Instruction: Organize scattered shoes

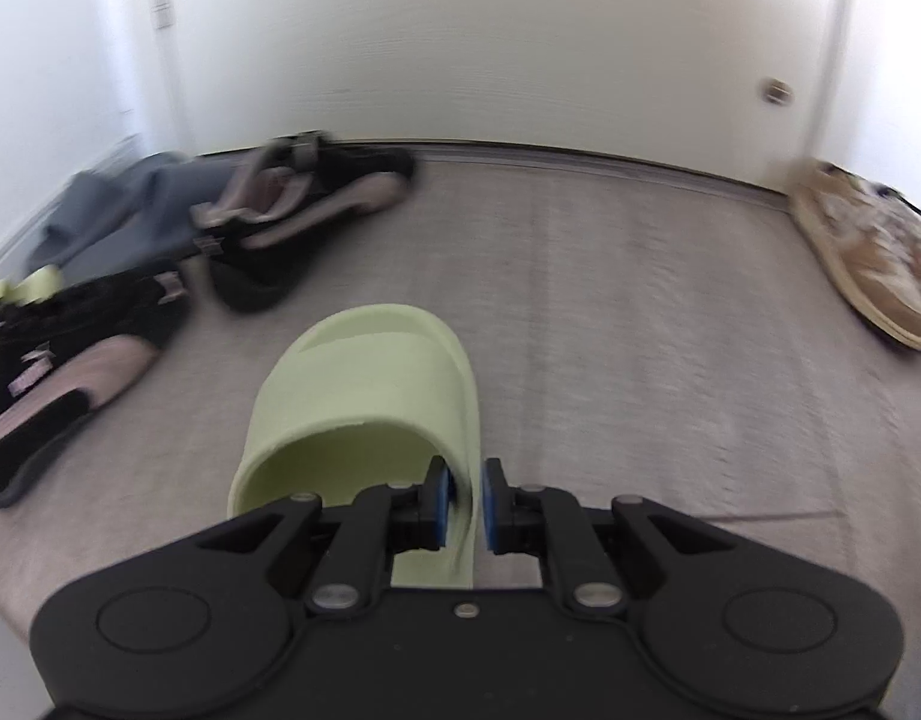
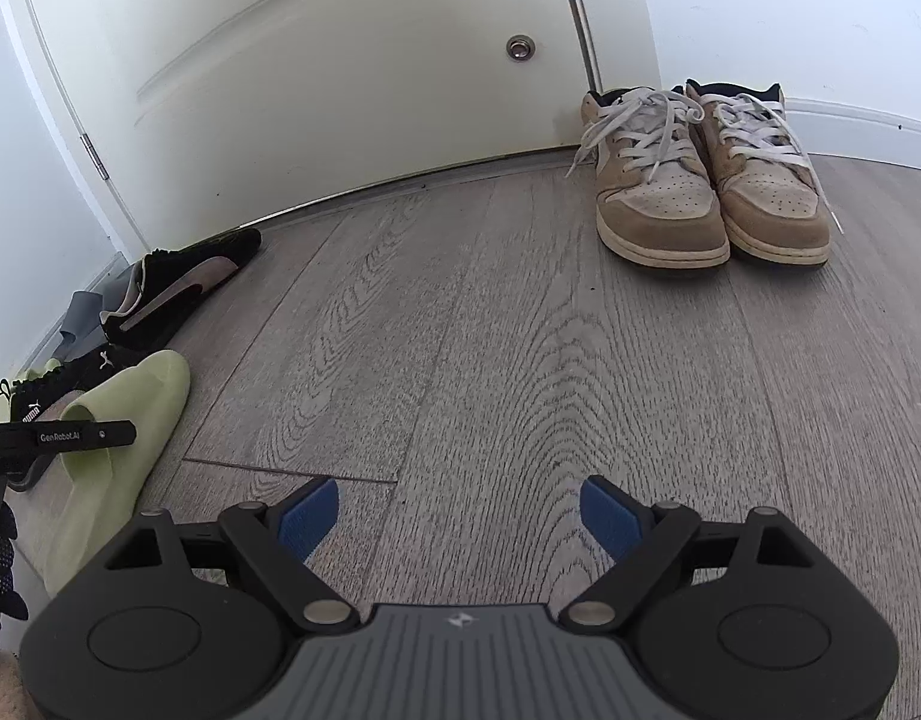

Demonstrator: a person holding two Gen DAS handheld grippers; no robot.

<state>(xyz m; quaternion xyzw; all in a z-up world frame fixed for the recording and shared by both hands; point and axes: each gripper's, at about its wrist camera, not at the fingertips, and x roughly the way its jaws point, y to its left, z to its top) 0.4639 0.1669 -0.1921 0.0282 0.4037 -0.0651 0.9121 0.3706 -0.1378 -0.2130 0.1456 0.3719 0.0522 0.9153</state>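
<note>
Left tool [image 1: 465,504] pinching right side wall of green slide sandal [image 1: 364,396] near its strap; sandal long axis runs straight ahead of tool, toe pointing toward door [image 2: 316,72]. Right tool [image 2: 459,519] spread, holding nothing, further from sandal. Black Puma sneakers [image 1: 70,354] scattered just left of sandal. Wood-plank floor [image 2: 520,348]. Tan lace-up sneakers [image 2: 709,180] paired far right against door and wall.

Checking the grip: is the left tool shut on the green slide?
Shut: the left tool pinches the green slide wall between its blue pads.
</note>
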